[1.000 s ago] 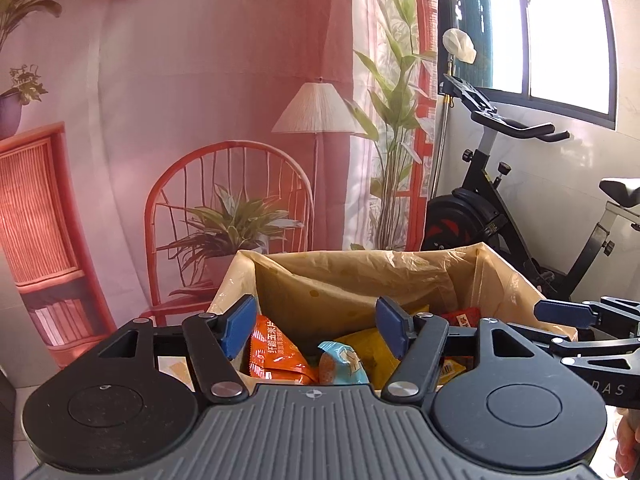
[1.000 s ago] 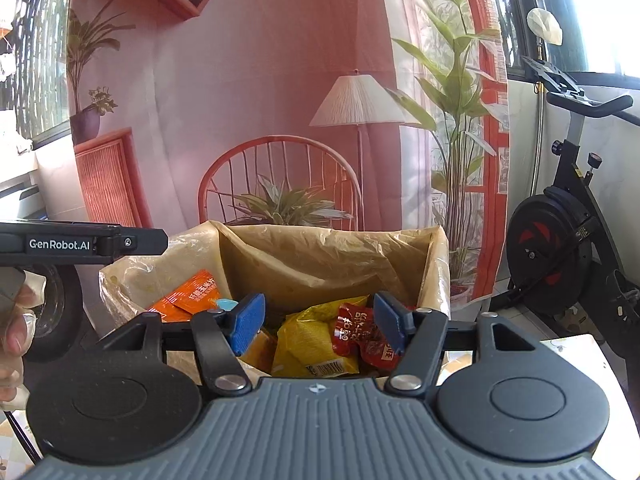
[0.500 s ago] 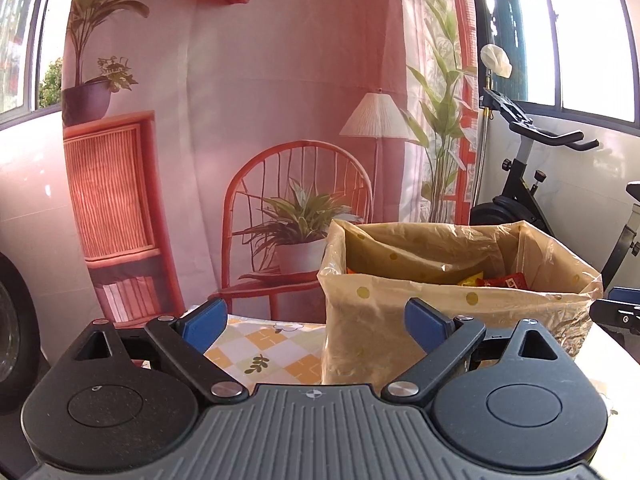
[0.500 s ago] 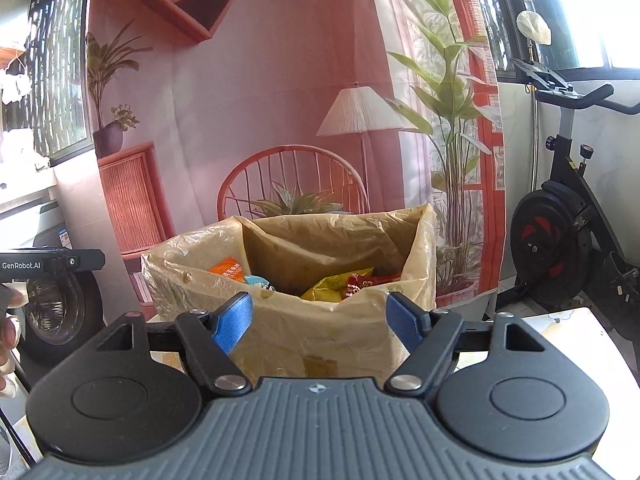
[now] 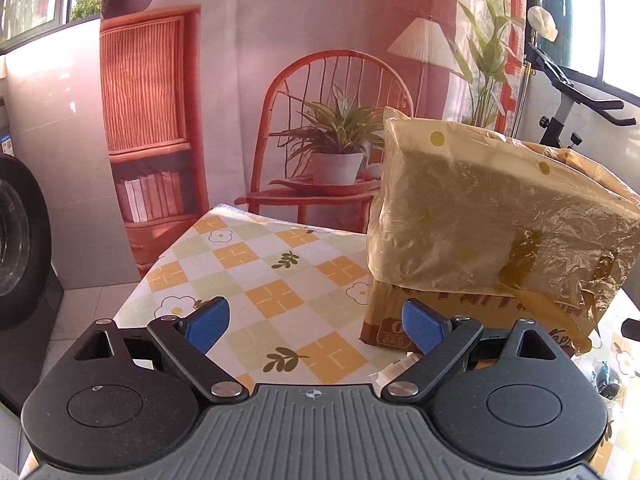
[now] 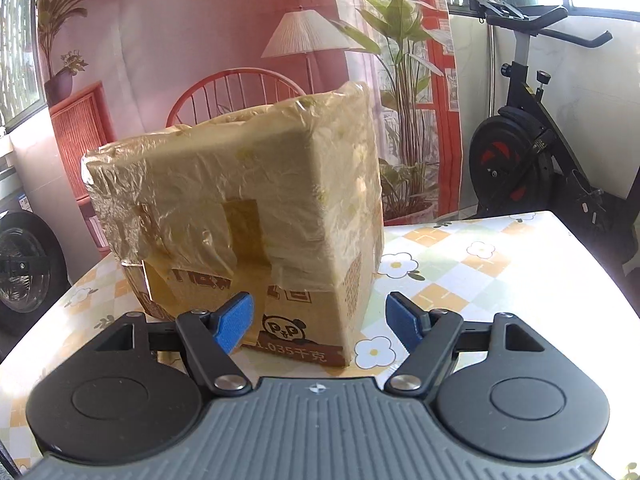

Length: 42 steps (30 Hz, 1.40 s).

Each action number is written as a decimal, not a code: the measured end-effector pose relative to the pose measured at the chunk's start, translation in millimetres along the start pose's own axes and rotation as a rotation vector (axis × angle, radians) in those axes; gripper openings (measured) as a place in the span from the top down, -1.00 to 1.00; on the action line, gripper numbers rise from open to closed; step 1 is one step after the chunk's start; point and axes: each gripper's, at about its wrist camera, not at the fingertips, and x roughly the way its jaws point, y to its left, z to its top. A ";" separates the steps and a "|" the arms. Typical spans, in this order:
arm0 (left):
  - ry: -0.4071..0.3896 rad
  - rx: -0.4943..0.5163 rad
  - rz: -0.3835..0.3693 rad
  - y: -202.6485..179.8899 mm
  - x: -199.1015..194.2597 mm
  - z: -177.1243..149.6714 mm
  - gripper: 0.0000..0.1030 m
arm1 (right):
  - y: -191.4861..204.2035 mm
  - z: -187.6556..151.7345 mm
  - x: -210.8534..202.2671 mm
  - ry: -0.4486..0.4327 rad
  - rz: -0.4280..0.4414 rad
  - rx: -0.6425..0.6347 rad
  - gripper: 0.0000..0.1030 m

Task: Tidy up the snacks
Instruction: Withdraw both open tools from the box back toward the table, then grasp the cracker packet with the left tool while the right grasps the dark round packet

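A cardboard box (image 5: 480, 232) lined with a yellowish plastic bag stands on the table; it also shows in the right wrist view (image 6: 248, 216). Its inside and the snacks in it are hidden from both views now. My left gripper (image 5: 316, 326) is open and empty, low over the tablecloth, to the left of the box's near corner. My right gripper (image 6: 320, 320) is open and empty, close in front of the box's lower front face with the panda print. A bit of a white wrapper (image 5: 394, 372) peeks out beside my left gripper's right finger.
The table has a checked floral cloth (image 5: 256, 264), also in the right wrist view (image 6: 460, 264). An exercise bike (image 6: 532, 148) stands right of the table. A printed backdrop hangs behind. A dark round machine (image 5: 16, 236) is at the far left.
Both grippers have dropped from above the box's open top to table height and pulled back. The snacks inside went out of sight. The left gripper swung left of the box.
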 end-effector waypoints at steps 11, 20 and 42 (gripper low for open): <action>0.030 0.013 0.049 -1.3 7.4 -7.8 -0.83 | -47.0 -36.0 29.6 0.191 -0.161 0.167 -0.47; 0.077 0.006 0.031 -5.2 14.5 -16.4 -0.76 | -39.9 -46.6 42.7 0.252 -0.173 0.119 -0.13; 0.267 -0.049 -0.052 -64.5 77.2 -48.0 -0.63 | 21.7 -73.6 58.0 0.166 0.052 -0.097 0.01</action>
